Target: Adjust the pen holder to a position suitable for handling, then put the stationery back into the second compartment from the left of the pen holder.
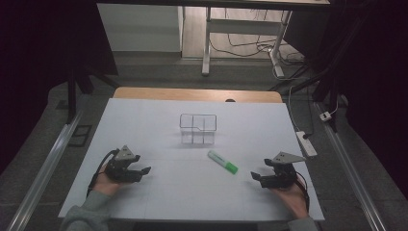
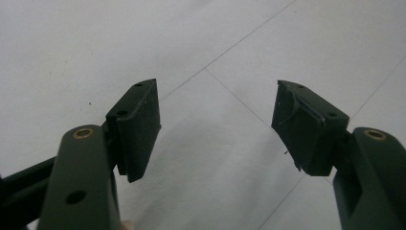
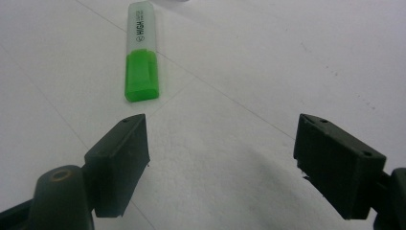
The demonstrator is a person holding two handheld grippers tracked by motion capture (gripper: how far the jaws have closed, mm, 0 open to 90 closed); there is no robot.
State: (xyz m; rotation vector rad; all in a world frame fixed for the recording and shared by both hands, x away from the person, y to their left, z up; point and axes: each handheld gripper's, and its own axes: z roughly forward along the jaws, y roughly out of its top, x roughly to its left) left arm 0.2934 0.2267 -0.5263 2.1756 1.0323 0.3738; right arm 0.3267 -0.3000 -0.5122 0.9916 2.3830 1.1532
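Left gripper (image 1: 144,172) lower left of high view, on white table (image 1: 159,192), jaws spread, nothing between. Clear organizer (image 1: 197,128) upper centre. Green highlighter (image 1: 223,161) right of centre, lying flat. Right gripper (image 1: 256,177) lower right, jaws spread, empty, highlighter just beyond.

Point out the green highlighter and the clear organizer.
green highlighter (image 1: 223,162), high view, middle of its barrel.
green highlighter (image 3: 141,76), right gripper view, on its green cap.
clear organizer (image 1: 197,129), high view, its front wall.
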